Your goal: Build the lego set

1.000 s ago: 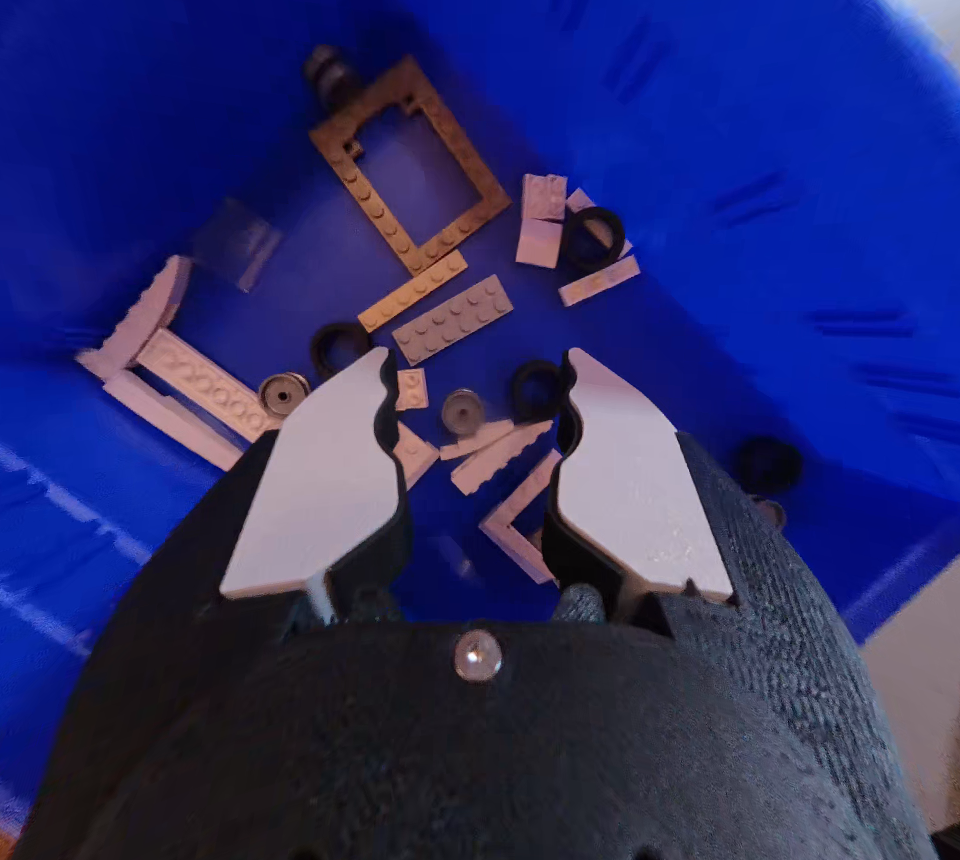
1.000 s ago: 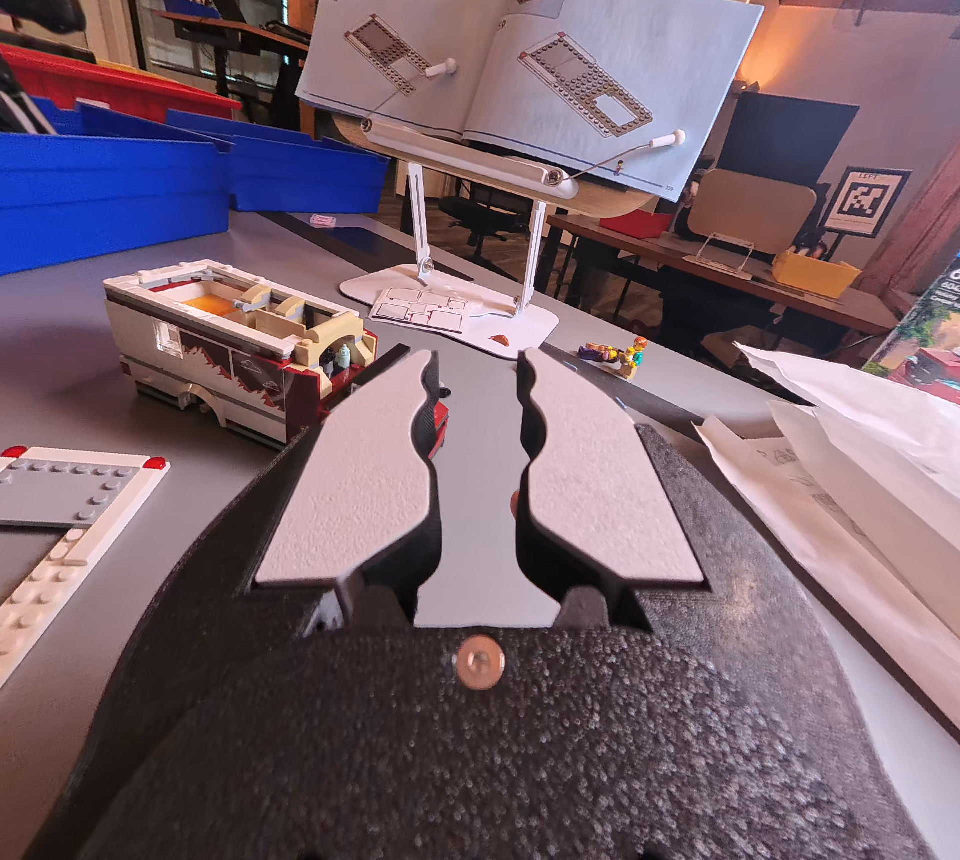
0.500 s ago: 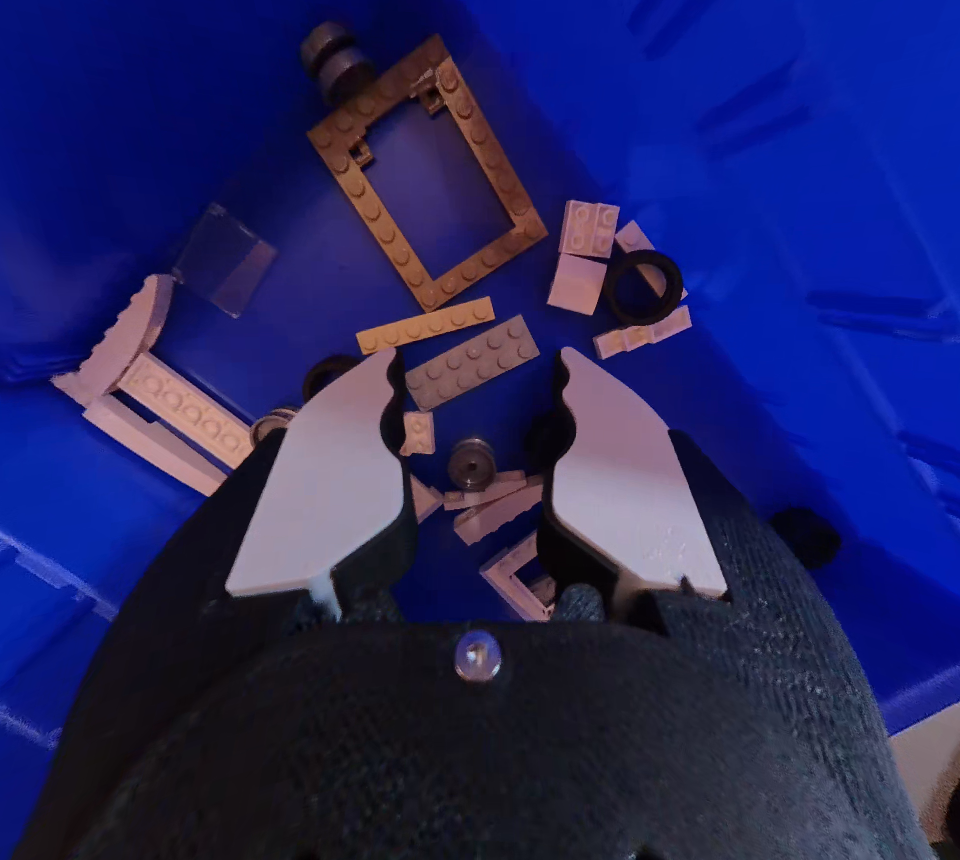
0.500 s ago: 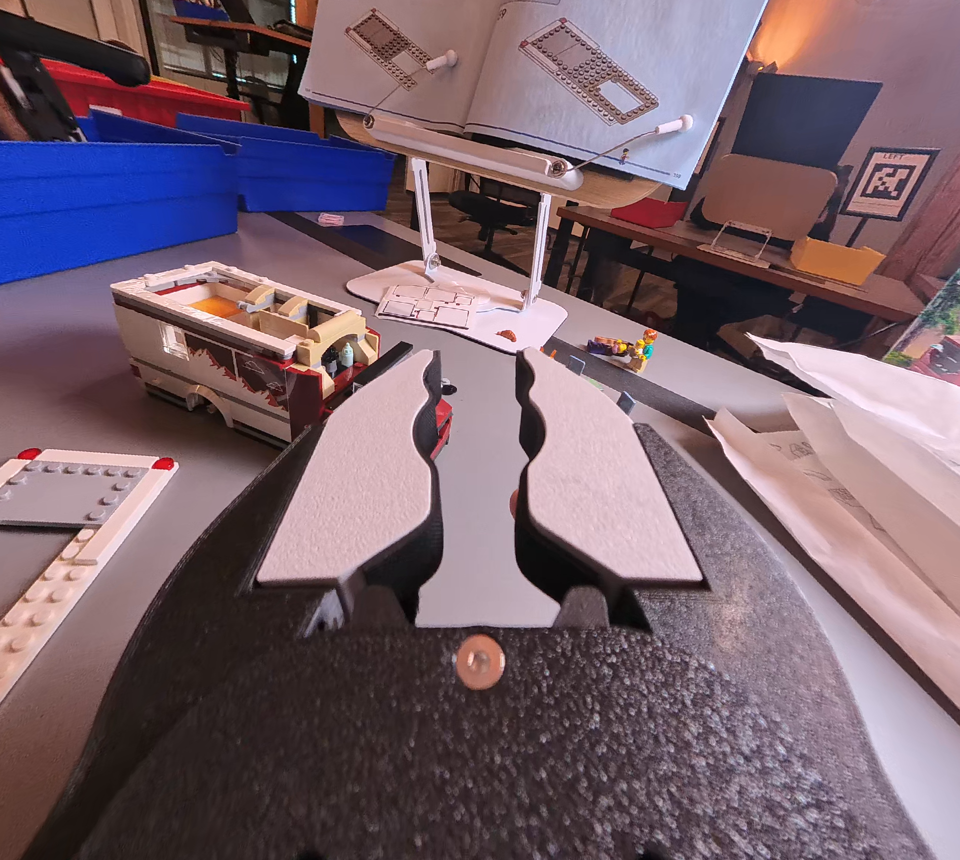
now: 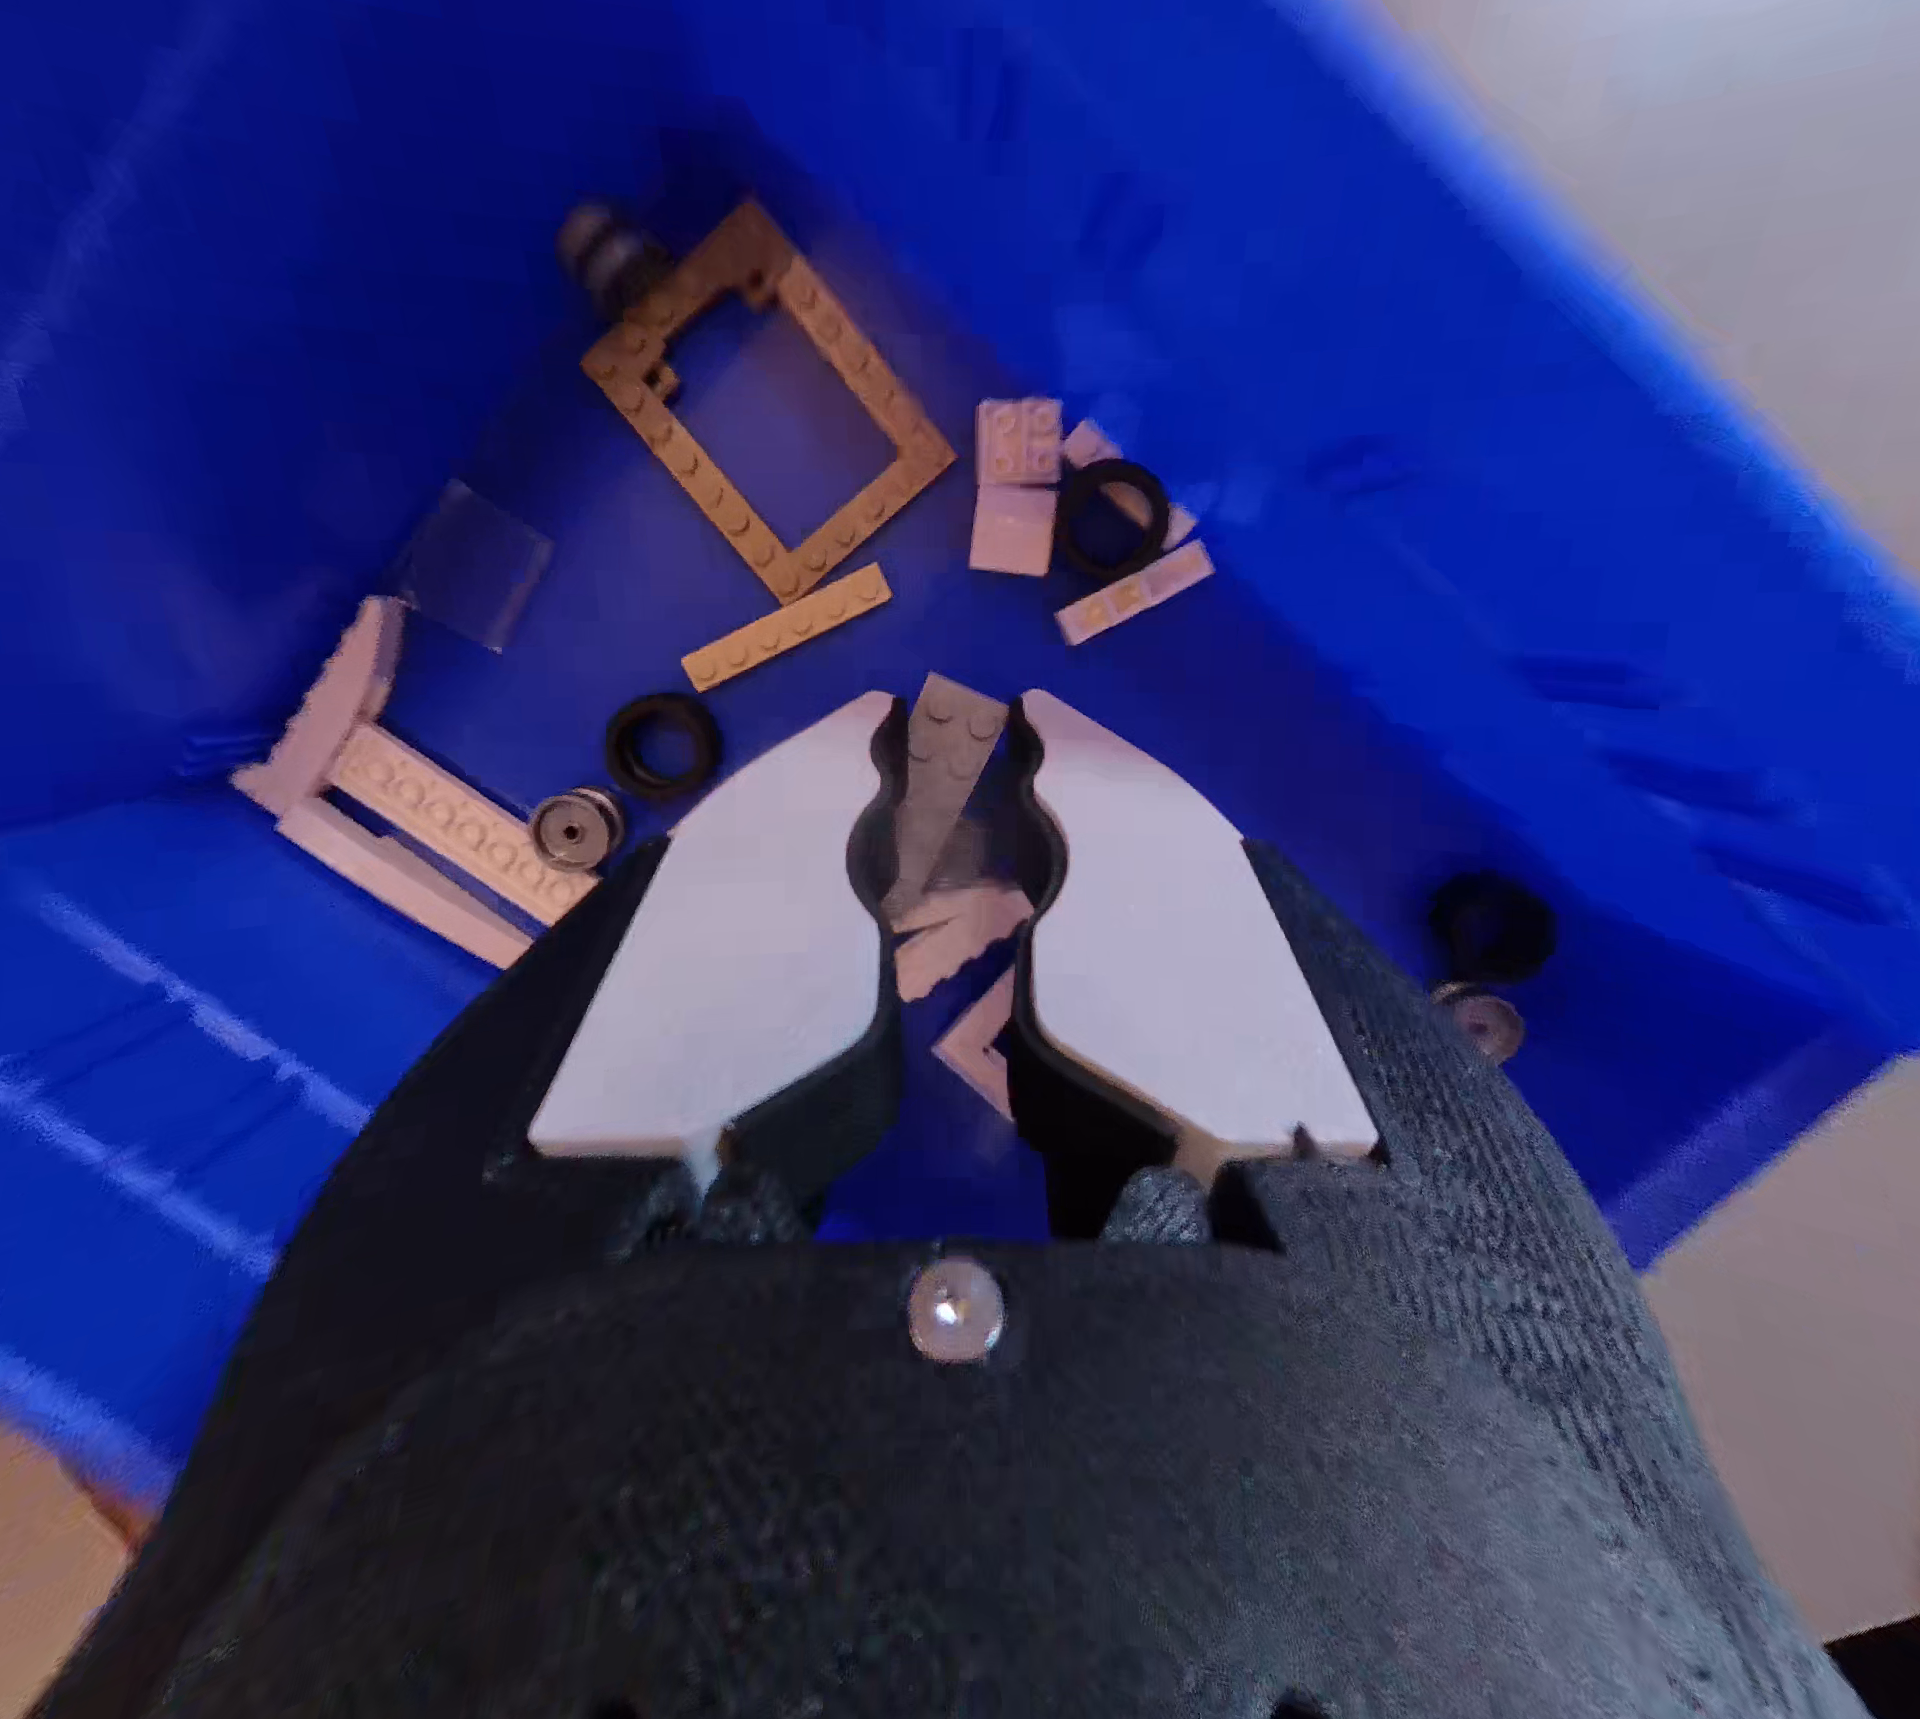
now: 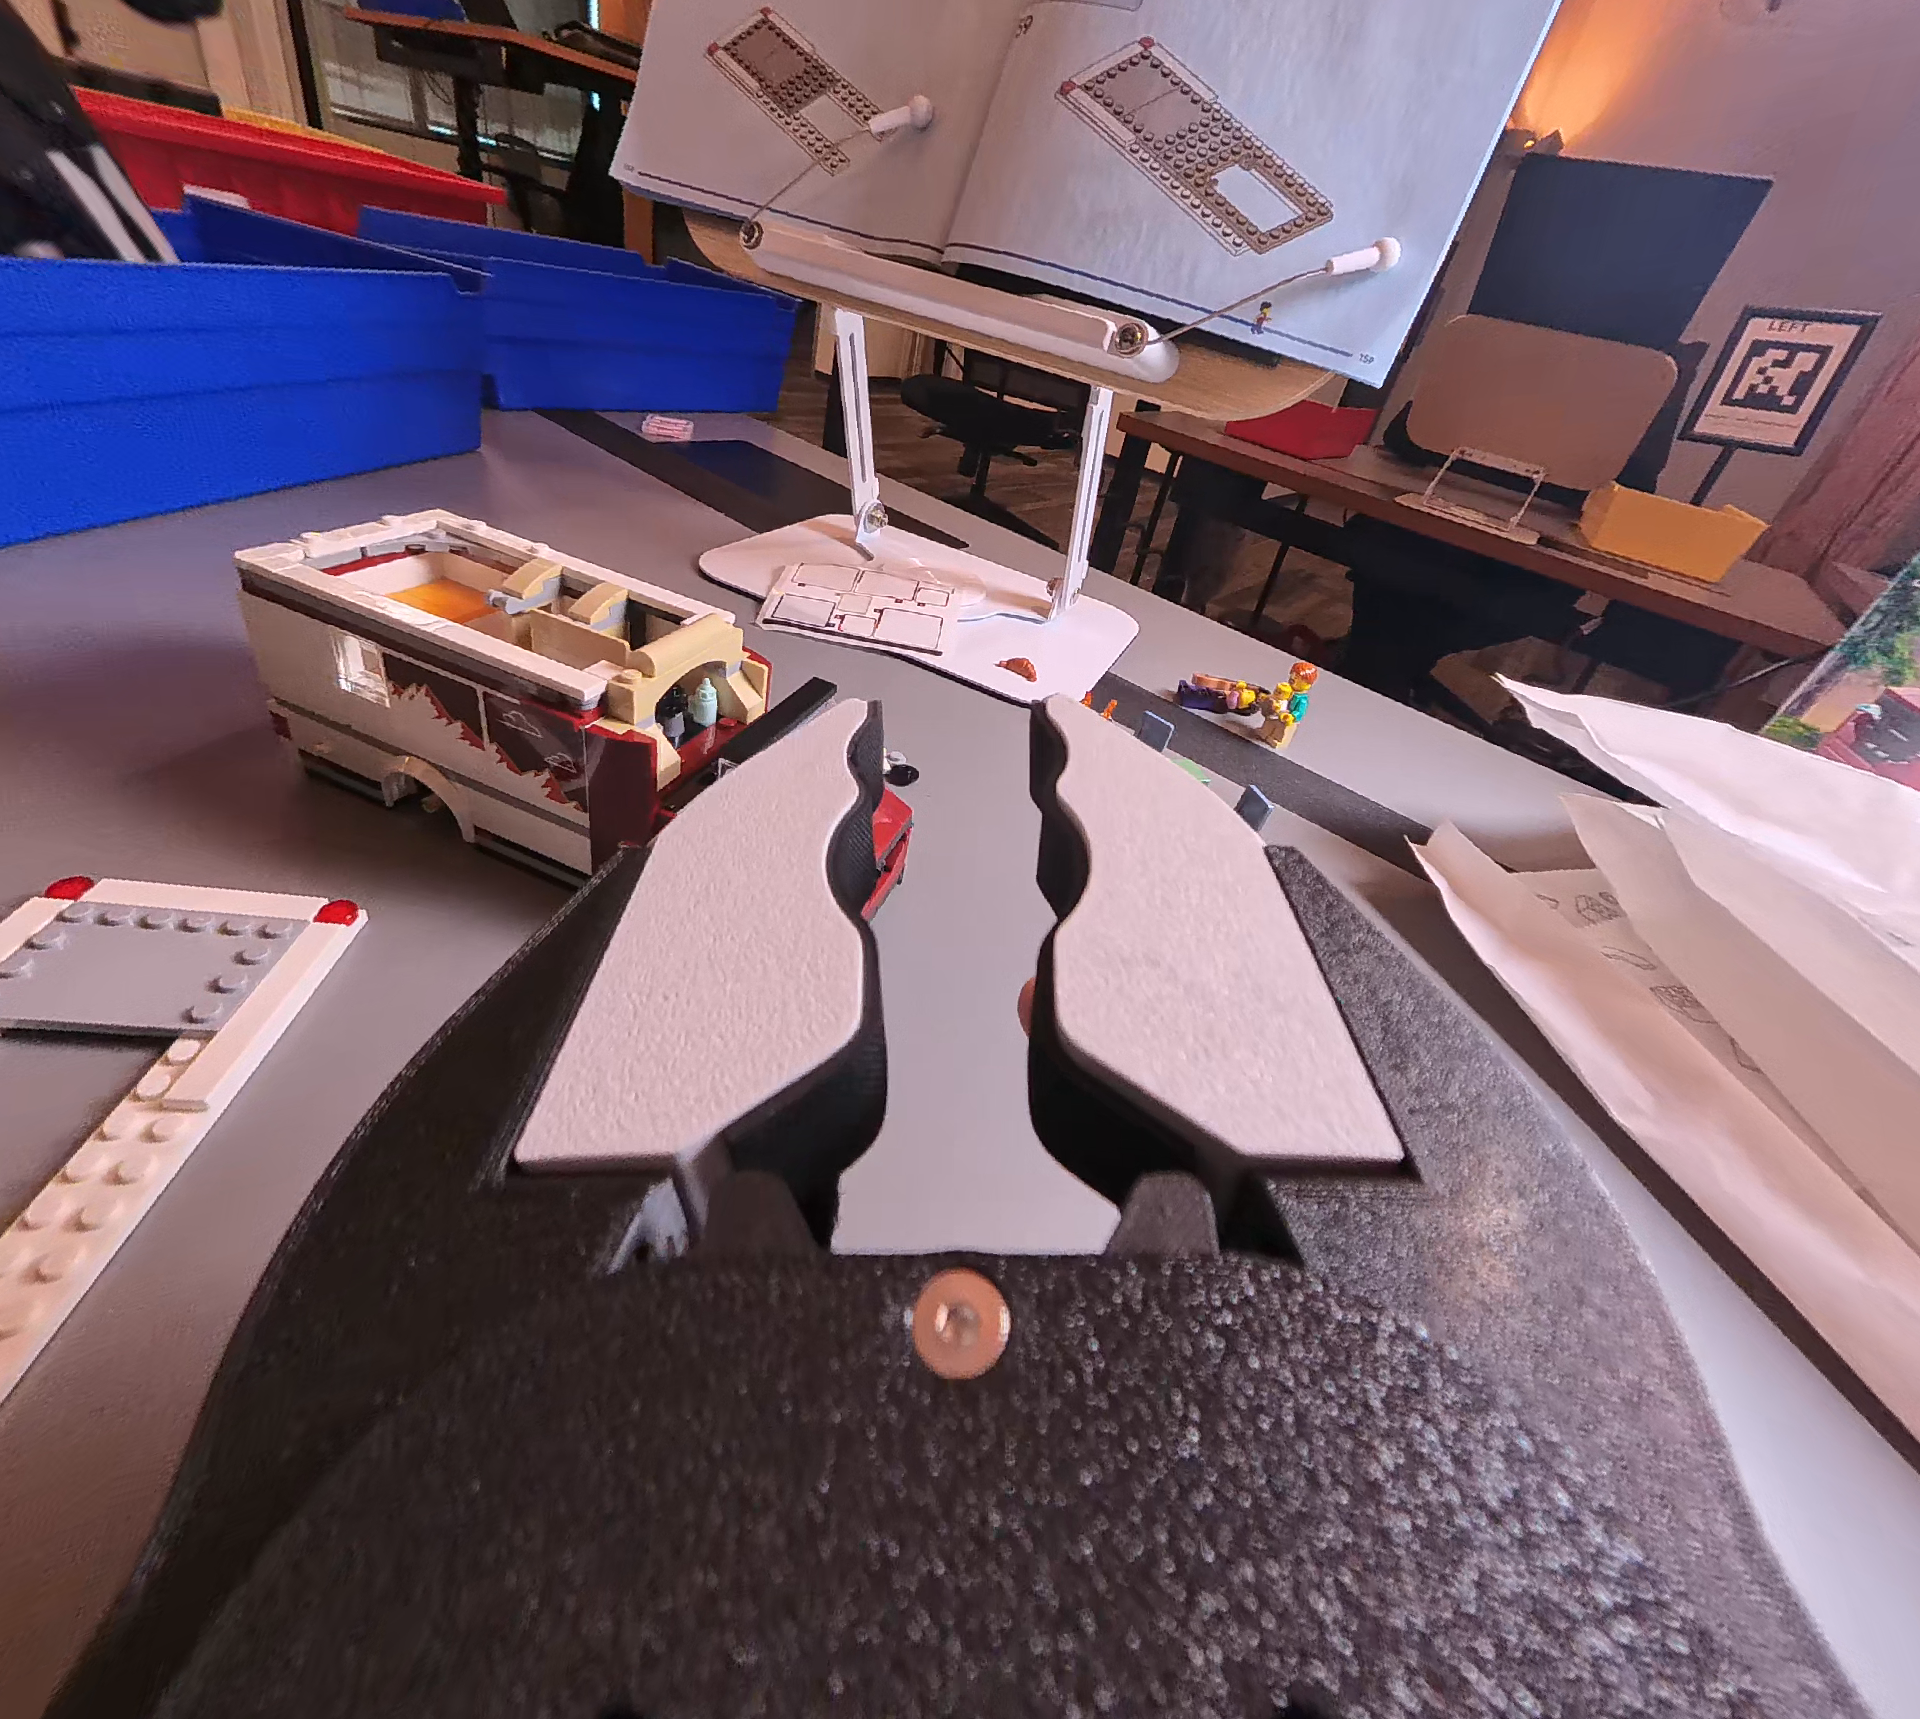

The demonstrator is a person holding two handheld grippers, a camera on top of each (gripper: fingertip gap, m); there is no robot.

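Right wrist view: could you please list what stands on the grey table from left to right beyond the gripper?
Flat grey-and-white studded brick plate → cream and dark-red toy brick camper van → white book stand holding an open instruction booklet → small orange-haired toy figure → white paper sheets.

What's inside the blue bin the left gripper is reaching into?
Blue bin: tan frame plate, tan strip, black tires, white pieces. Left gripper holds a gray plate, covering more white pieces.

Dim, motion-blurred bin; bright, edge-warped room.
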